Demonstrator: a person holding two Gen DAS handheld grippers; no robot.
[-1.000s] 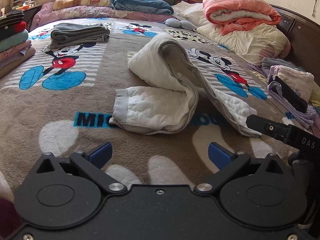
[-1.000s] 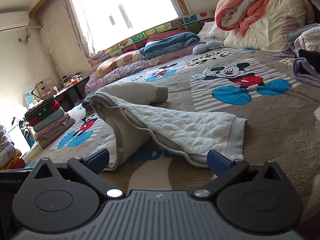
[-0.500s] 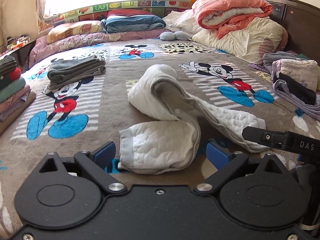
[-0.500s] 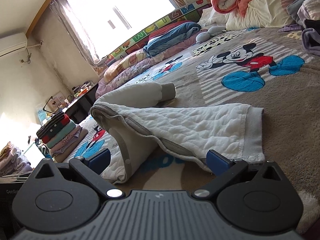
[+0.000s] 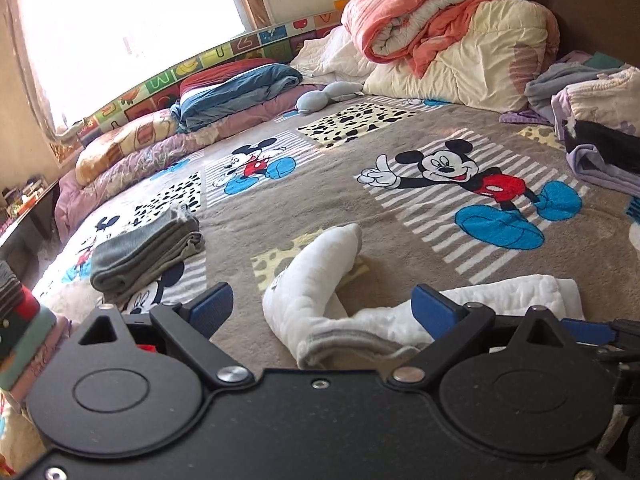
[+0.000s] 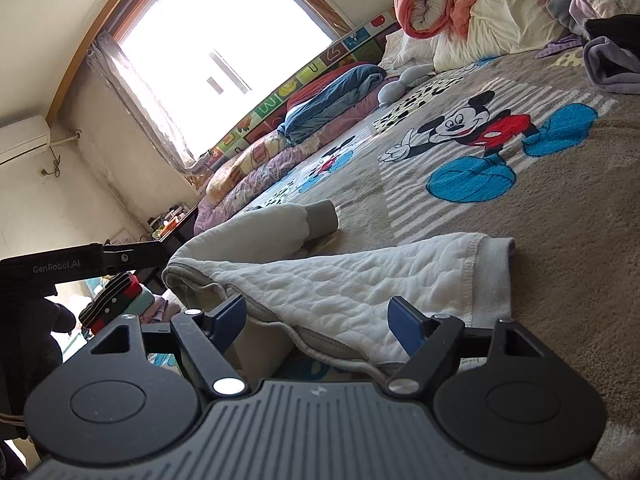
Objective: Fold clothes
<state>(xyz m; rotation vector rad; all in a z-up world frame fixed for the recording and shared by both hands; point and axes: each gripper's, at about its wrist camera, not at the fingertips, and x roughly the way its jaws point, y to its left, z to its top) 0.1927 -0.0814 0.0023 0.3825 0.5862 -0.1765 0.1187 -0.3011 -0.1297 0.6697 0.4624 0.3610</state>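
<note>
A white quilted garment with grey cuffs (image 5: 320, 300) lies crumpled on the Mickey Mouse blanket (image 5: 400, 216). My left gripper (image 5: 322, 312) is open, low over the bed, with the garment's grey-edged fold lying between its blue fingertips (image 5: 210, 310). My right gripper (image 6: 320, 320) is open too, its fingers astride the garment's quilted end (image 6: 360, 284). The left gripper's finger (image 6: 120, 258) shows at the left of the right wrist view. Whether either gripper touches the cloth I cannot tell.
A folded grey garment (image 5: 148, 254) lies left on the bed. A stack of folded clothes (image 5: 20, 320) stands at the left edge. Unfolded clothes (image 5: 592, 128) pile at the right. Pillows and rolled quilts (image 5: 440, 12) line the headboard and window side.
Both grippers have moved forward and down to the garment, so its edges now lie between their open fingers. Both views have tilted. The garment itself has hardly shifted.
</note>
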